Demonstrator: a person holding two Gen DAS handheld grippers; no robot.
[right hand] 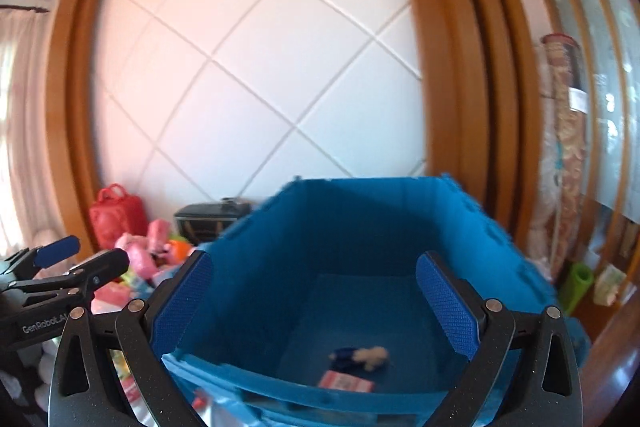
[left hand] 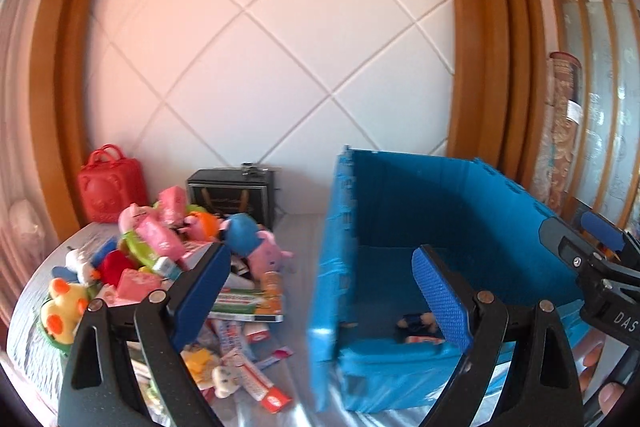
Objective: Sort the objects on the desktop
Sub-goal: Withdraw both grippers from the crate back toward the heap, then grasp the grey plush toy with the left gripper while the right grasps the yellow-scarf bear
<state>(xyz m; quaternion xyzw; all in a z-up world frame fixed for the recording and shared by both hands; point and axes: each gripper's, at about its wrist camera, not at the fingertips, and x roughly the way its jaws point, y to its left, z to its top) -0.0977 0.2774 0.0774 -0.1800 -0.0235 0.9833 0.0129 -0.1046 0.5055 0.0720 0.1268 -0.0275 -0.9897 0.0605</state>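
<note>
Left to right, as the left wrist view lays it out.

Pile of small things (left hand: 168, 267) on the covered table (left hand: 296, 391), left of the blue bin (left hand: 332, 267). One red case (left hand: 108, 189) and one dark box (left hand: 234, 193) stand at the back by the wall. Plush toys in the heap: at least six, though they overlap too much for a firm count. Flat cartons and tubes near the front: at least five, same caveat.

Your left gripper (left hand: 324, 283) is wide open with nothing in it; one pad hangs over the pile, the other over the bin's near corner. Judged step: going to the pile for the next pick.
- Choose a piece lying loose at the edge, such as the tube carton (left hand: 248, 303), not one buried under plush.
- Bring both pads down on either side before you close.
- Keep clear of the bin wall; it looks thin and may fold if knocked.

Blue bin: one. Inside, two items on the floor: a small plush (right hand: 362, 355) and a small pink-red packet (right hand: 346, 383), close together.

Your right gripper (right hand: 316, 311) hovers above the bin's opening, also spread wide and empty. Hold it off to the side so the two tools do not meet.
</note>
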